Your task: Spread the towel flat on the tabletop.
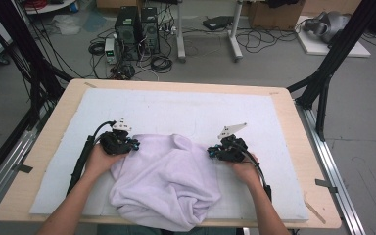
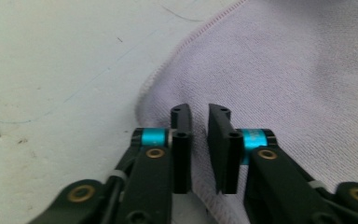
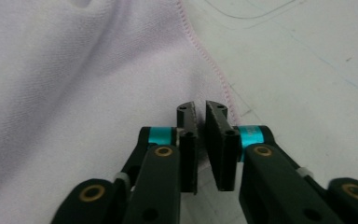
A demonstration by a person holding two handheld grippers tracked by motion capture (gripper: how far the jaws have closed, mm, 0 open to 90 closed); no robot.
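Note:
A pale lilac towel (image 1: 166, 181) lies crumpled on the white mat (image 1: 186, 105), its front hanging over the near edge. My left gripper (image 1: 135, 145) sits at the towel's left edge, held in the person's left hand. In the left gripper view its jaws (image 2: 199, 112) stand nearly together, pinching the towel (image 2: 284, 70) just inside the stitched hem. My right gripper (image 1: 210, 152) is at the towel's right edge. Its jaws (image 3: 200, 108) are closed to a narrow slit on the towel (image 3: 74, 70) beside the pink-stitched hem.
The mat covers a wooden table (image 1: 54, 142) with bare mat behind and to both sides of the towel. Black frame posts (image 1: 323, 83) stand at the table's far corners. Computer towers (image 1: 137, 32) and cables lie on the floor beyond.

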